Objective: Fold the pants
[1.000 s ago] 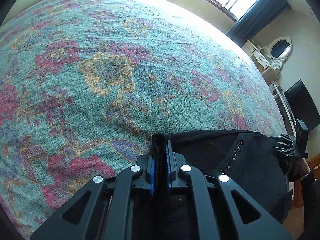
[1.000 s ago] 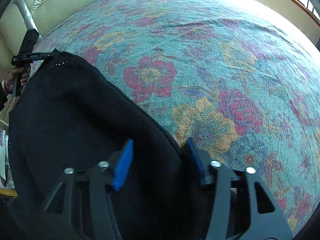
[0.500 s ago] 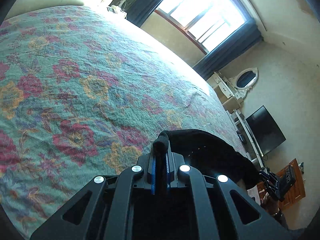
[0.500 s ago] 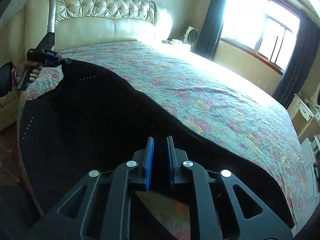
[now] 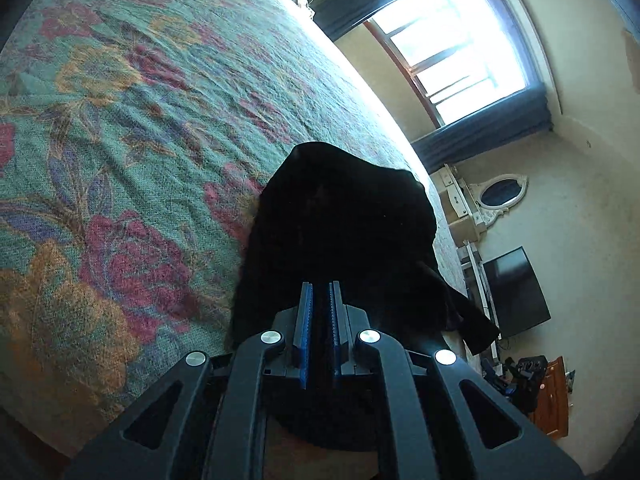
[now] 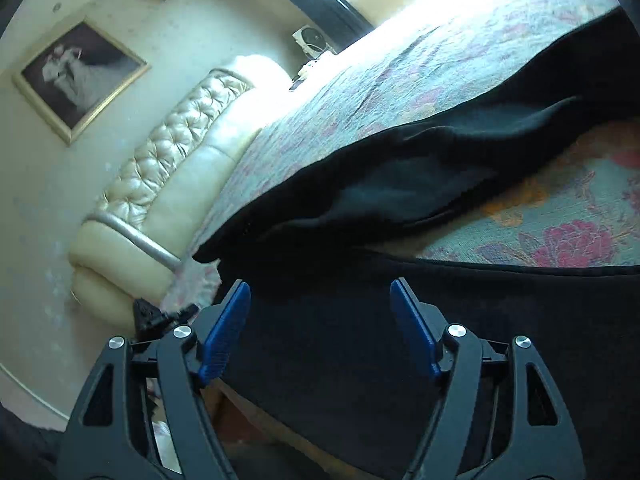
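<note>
Pants (image 6: 400, 184) black, on floral bed (image 6: 560, 216), long axis running lower left to upper right in right view. My left gripper (image 5: 320, 300) pinches bunched fabric. My right gripper (image 6: 320, 304) opening, fingers clear, cloth beneath.

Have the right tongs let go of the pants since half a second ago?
Yes. The right tongs were clamped on the pants; now they are opening, cloth below them, the headboard swung left.
</note>
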{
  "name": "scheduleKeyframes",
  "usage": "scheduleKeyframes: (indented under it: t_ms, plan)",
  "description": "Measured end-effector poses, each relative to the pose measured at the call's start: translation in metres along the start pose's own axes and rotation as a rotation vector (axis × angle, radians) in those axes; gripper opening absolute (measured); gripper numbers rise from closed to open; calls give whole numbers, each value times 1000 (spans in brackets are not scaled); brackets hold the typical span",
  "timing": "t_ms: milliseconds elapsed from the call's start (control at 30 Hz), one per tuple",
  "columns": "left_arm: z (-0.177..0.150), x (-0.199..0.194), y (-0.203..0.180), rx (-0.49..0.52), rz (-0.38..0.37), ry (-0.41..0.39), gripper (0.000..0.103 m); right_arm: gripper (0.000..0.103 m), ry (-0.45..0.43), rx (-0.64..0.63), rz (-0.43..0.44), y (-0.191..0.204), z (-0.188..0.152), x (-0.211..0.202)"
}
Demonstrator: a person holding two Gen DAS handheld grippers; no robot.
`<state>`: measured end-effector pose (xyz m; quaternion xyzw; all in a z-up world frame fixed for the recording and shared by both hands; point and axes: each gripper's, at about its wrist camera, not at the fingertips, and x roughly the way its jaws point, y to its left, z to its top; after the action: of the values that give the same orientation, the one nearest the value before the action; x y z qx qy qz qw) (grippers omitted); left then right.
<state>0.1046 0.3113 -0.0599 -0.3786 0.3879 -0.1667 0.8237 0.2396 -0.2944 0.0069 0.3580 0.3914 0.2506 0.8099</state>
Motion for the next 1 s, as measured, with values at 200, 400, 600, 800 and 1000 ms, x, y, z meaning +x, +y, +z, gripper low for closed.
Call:
scheduleKeyframes:
  t_ms: [200,400,600,800,1000]
  plan:
    - [47,32,-39,142,116,-16,47,83,71,-396,-274,35,71,69]
    - [123,106,-36,249,250,67,58,85,138,-475,-260,29,70,94]
    - [159,154,8,143,276,131,59,89,158,-514,-225,19,43,97]
    - [166,153,14,77,120,129,48,90,174,-446,-208,-5,41,105]
    - [152,161,15,72,80,165,7,90,189,-433,-198,-11,42,111]
